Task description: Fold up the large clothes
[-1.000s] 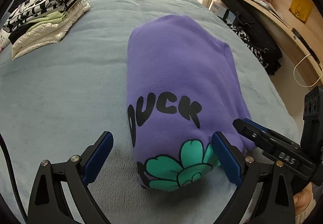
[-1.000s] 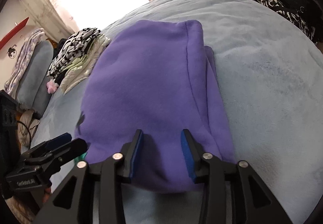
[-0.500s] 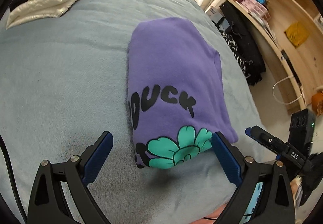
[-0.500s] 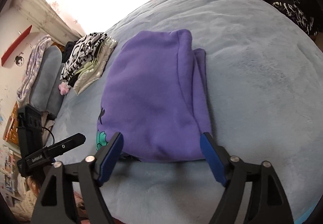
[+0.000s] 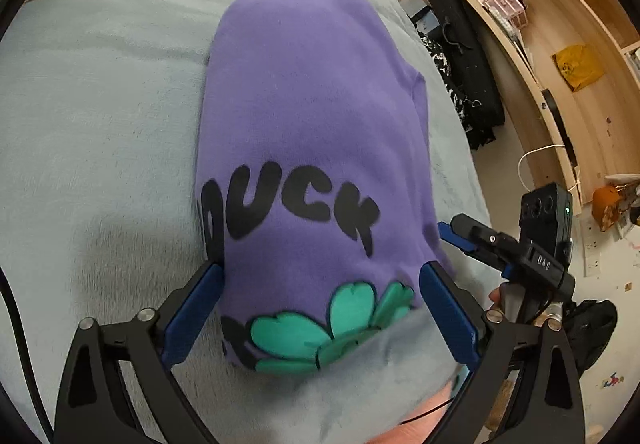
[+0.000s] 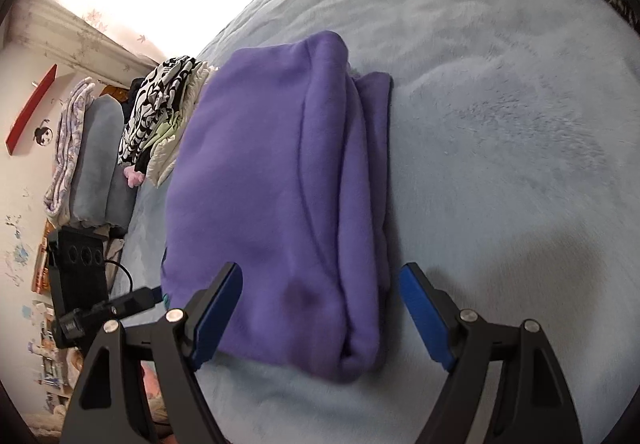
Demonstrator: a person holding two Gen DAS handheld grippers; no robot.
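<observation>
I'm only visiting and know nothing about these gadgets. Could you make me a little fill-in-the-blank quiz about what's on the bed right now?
1. The folded purple sweatshirt has the word ____ printed on it in black letters.
2. Below the letters is a flower coloured ____.
3. The sweatshirt lies on a fluffy bedspread coloured pale ____.
4. The fingers of the right claw stand ____, one on each side of the sweatshirt's near end.

Missing words: DUCK; green; blue; apart

The right gripper [image 6: 320, 320] has let go of the folded purple sweatshirt [image 6: 276, 204] and spread wide around it.
</observation>
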